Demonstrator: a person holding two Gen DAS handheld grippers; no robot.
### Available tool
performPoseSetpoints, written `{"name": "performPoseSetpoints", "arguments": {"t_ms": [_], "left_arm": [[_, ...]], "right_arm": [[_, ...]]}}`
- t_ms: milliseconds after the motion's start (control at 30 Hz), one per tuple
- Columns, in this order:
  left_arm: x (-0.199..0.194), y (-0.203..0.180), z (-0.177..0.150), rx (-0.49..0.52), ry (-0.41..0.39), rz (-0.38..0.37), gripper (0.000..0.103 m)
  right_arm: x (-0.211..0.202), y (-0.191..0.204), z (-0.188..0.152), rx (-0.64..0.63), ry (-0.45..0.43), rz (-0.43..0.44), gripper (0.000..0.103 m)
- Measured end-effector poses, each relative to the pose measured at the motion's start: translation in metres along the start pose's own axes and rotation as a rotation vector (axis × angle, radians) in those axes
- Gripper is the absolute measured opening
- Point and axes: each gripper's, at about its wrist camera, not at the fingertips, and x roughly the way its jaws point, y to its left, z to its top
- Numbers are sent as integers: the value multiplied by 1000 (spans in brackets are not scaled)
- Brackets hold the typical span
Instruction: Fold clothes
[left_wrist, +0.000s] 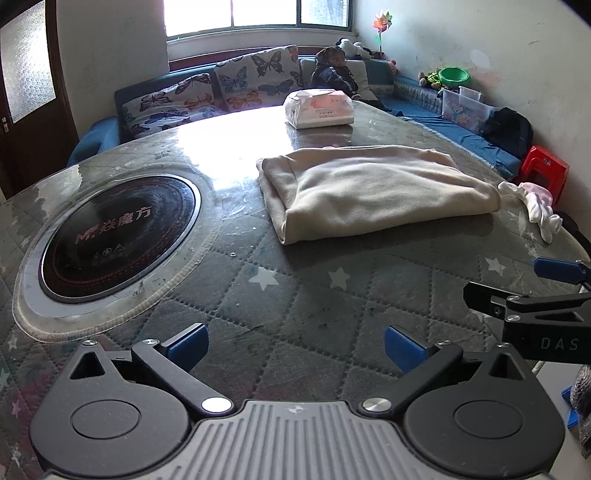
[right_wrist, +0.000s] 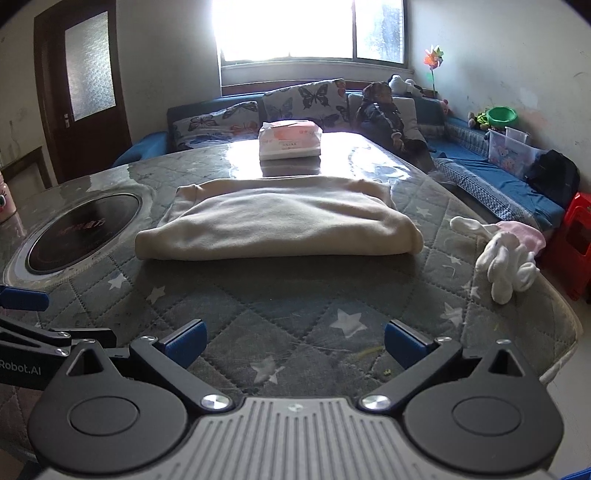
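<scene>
— Beige fleece garment (right_wrist: 273, 218), folded into a thick rectangle, lies flat on the grey quilted star-print bench (right_wrist: 332, 302), out ahead of both claws and touching neither. Which is nearer?

— Hard to call. The right claw (right_wrist: 295, 341) faces it square on, with the near folded edge running crosswise straight ahead. The left claw (left_wrist: 295, 347) sees the same bundle up and to its right, one short end turned toward it.

— So the long axis runs left to right?

— Yes, across the right claw's line of sight. Both claws are spread wide, blue pads (left_wrist: 188, 341) well apart, nothing between them, hovering over bare quilting.

— Anything else to fold?

— A small white and pink cloth (right_wrist: 506, 254) sits crumpled near the bench's right edge, apart from the beige bundle. It looks unfolded, so I'd judge it the likelier next target, and the right claw is the closer one.

— Obstacles?

— A round black induction plate (left_wrist: 118, 230) lies set into the bench to the left, and a white tissue pack (left_wrist: 319, 107) sits beyond the garment. Neither blocks the way.
</scene>
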Motion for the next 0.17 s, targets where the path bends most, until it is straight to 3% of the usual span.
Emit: {"name": "performPoseSetpoints", "arguments": {"t_ms": [167], "left_arm": [[1,-1,0,2,3,4,103]], "right_arm": [[0,1,1,1,1,-1,103]]}}
